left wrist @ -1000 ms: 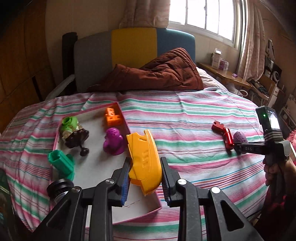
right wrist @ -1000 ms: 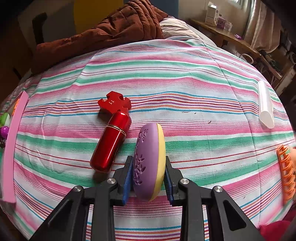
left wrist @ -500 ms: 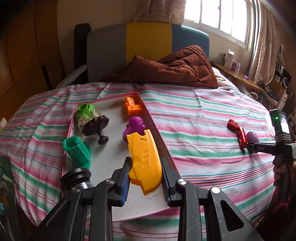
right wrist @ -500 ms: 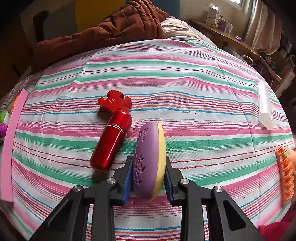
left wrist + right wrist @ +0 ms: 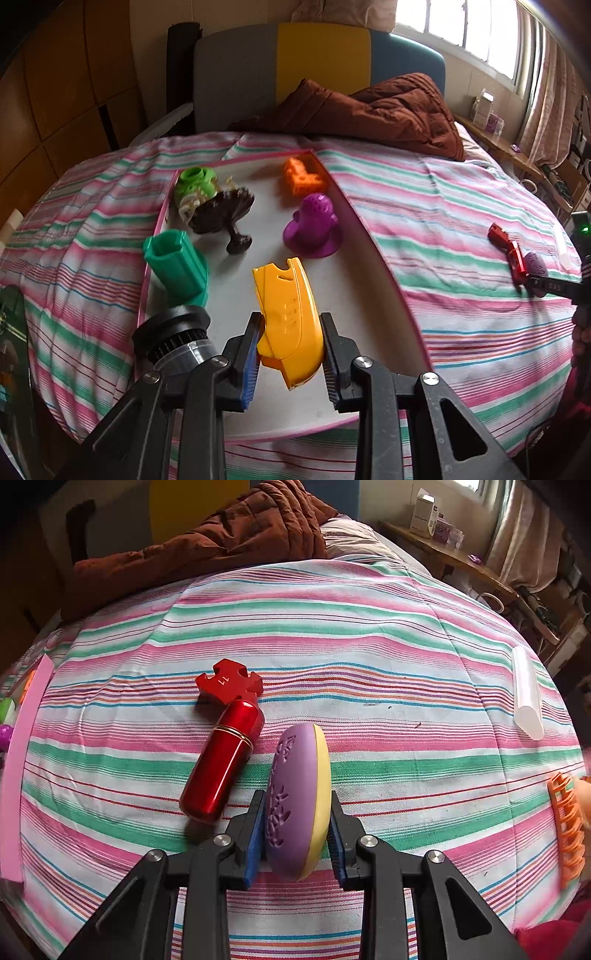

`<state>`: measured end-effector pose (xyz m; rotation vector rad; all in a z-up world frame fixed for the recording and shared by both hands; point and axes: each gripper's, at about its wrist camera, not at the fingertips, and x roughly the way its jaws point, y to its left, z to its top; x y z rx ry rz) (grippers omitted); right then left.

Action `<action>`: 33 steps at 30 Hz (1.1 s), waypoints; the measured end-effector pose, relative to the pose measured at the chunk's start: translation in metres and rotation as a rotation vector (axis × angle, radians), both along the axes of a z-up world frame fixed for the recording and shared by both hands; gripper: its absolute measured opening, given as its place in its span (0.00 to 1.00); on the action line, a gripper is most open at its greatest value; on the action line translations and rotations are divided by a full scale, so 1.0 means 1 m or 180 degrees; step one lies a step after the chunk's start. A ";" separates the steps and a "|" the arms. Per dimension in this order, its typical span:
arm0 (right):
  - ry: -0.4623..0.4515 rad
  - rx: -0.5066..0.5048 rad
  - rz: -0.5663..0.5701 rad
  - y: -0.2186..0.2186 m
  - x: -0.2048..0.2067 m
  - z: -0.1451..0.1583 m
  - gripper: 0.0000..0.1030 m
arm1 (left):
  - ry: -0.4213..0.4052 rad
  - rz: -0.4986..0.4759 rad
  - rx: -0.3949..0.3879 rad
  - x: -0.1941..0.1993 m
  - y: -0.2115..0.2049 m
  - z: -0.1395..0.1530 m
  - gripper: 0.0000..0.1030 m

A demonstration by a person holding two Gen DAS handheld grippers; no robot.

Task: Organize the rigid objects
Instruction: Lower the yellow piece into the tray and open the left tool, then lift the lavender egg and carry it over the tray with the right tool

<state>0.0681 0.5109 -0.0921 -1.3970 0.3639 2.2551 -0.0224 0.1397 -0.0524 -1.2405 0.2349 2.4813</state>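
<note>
My left gripper [image 5: 290, 345] is shut on a yellow curved plastic piece [image 5: 286, 314] and holds it over the pink-rimmed white tray [image 5: 373, 273]. The tray holds a green cup [image 5: 177, 264], a purple piece [image 5: 314, 227], an orange piece [image 5: 303, 177], a green-and-brown cluster [image 5: 210, 199] and a black round part [image 5: 173, 338]. My right gripper [image 5: 297, 832] is shut on a purple-and-yellow oval case [image 5: 299, 797], just above the striped bed. A red cylinder [image 5: 225, 764] and a red cross-shaped piece [image 5: 229, 681] lie just left of it.
A white tube [image 5: 526, 698] lies at the bed's right edge, an orange comb-like piece [image 5: 567, 830] at the near right. A brown quilt [image 5: 369, 107] and headboard [image 5: 317, 62] are at the far end. The tray's pink edge [image 5: 22, 753] shows far left in the right wrist view.
My left gripper has moved left with the yellow piece, from the tray's right edge to over the tray's middle. My right gripper has stayed nearly still with the oval case.
</note>
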 end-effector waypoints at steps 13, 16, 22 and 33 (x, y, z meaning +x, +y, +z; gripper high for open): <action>0.0009 -0.0005 -0.0008 0.000 0.000 0.000 0.30 | 0.0042 -0.0088 -0.0091 -0.003 -0.003 -0.016 0.35; 0.0009 -0.0004 -0.0007 0.000 0.000 0.000 0.30 | 0.0037 -0.0078 -0.0028 -0.003 -0.006 -0.014 0.36; 0.0009 0.0000 -0.0005 0.000 0.000 0.000 0.30 | 0.0049 -0.0034 -0.0015 0.000 -0.009 -0.008 0.37; 0.0040 0.0044 -0.0028 -0.001 0.001 0.000 0.30 | 0.0279 0.0076 -0.0013 0.010 -0.019 0.024 0.38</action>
